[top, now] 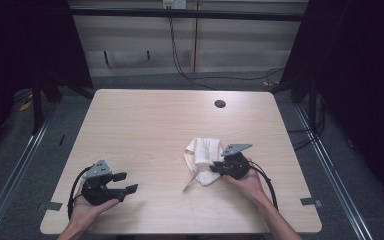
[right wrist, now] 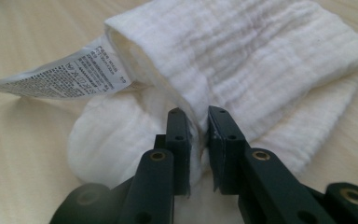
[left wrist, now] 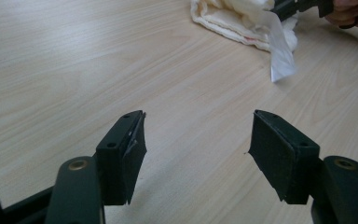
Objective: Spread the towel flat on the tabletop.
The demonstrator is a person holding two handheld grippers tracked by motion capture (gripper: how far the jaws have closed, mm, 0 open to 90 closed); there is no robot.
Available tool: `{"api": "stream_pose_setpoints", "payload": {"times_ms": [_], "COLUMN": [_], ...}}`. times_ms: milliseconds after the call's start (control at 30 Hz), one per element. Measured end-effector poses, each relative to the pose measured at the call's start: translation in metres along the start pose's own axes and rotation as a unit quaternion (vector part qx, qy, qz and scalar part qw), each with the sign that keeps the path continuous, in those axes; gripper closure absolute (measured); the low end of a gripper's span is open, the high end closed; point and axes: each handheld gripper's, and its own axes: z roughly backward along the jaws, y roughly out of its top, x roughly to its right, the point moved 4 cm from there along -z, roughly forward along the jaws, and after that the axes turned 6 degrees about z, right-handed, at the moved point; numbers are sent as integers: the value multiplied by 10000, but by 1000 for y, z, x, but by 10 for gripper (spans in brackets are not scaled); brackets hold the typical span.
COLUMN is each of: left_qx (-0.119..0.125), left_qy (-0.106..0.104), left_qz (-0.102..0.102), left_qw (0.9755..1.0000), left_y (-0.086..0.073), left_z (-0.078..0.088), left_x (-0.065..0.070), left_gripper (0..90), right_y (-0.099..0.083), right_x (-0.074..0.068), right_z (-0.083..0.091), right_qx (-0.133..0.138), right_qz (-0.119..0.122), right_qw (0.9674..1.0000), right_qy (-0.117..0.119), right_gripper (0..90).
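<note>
A crumpled white cloth (top: pixel 203 155) lies on the right half of the wooden table (top: pixel 150 120), with a printed care label (top: pixel 190 182) sticking out toward the front. My right gripper (top: pixel 215 167) is at the cloth's right side. In the right gripper view its jaws (right wrist: pixel 199 126) are pinched on a raised fold of the cloth (right wrist: pixel 261 60), with the label (right wrist: pixel 60 72) at the left. My left gripper (top: pixel 125 182) rests at the front left, open with nothing in it. The left gripper view has its jaws (left wrist: pixel 196 140) wide apart over bare wood, with the cloth (left wrist: pixel 233 18) farther off.
A round cable hole (top: pixel 220 104) sits near the table's far edge. Dark curtains flank both sides, and cables (top: pixel 180 65) trail on the floor behind the table. A person's hands come in from the front edge.
</note>
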Motion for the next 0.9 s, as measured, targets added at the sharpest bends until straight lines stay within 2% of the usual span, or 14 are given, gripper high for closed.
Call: {"api": "stream_pose_setpoints", "payload": {"times_ms": [67, 100, 167, 233, 333, 367, 400, 500, 700, 733, 767, 833, 867, 900], "left_qx": [-15, -20, -111, -147, -220, -220, -362, -418, -535, -573, -647, -843, -842, -842], "left_qy": [2, -9, -66, -160, -296, -296, -302, -370, -575, -639, -709, -724, -803, -803], "left_qz": [5, 17, -135, -215, -351, -351, -364, -406, -550, -583, -606, -758, -776, -776], "left_qw": [10000, 10000, 9998, 9995, 9987, 9987, 9982, 9976, 9954, 9946, 9935, 9909, 9902, 9902], "left_y": [0, 0, 4, 10, 19, 19, 22, 26, 34, 34, 34, 33, 34, 34], "left_z": [-1, -1, -8, -15, -26, -26, -36, -43, -60, -62, -64, -69, -75, -75], "left_x": [0, 1, 4, 8, 15, 15, 18, 21, 32, 33, 35, 38, 41, 41], "left_gripper": [379, 379, 456, 476, 514, 508, 484, 484, 524, 554, 648, 703, 734, 733], "right_y": [4, 4, 8, 10, 12, 12, 13, 16, 18, 18, 19, 22, 20, 20], "right_x": [-14, -14, -26, -33, -41, -41, -46, -53, -59, -60, -61, -63, -63, -63], "right_z": [-4, -4, -8, -11, -12, -12, -14, -16, -17, -17, -16, -11, -8, -8], "right_qx": [-23, -23, 7, 29, -6, -6, -8, -30, -83, -105, -156, -197, -215, -215], "right_qz": [127, 127, 238, 300, 364, 364, 427, 533, 624, 619, 633, 687, 489, 489], "right_qw": [9997, 9997, 9991, 9986, 9980, 9980, 9973, 9963, 9952, 9954, 9952, 9951, 9965, 9965], "right_qy": [188, 188, 360, 429, 518, 518, 592, 668, 752, 728, 725, 679, 642, 642], "right_gripper": [794, 794, 794, 792, 790, 790, 789, 788, 791, 792, 796, 782, 663, 663]}}
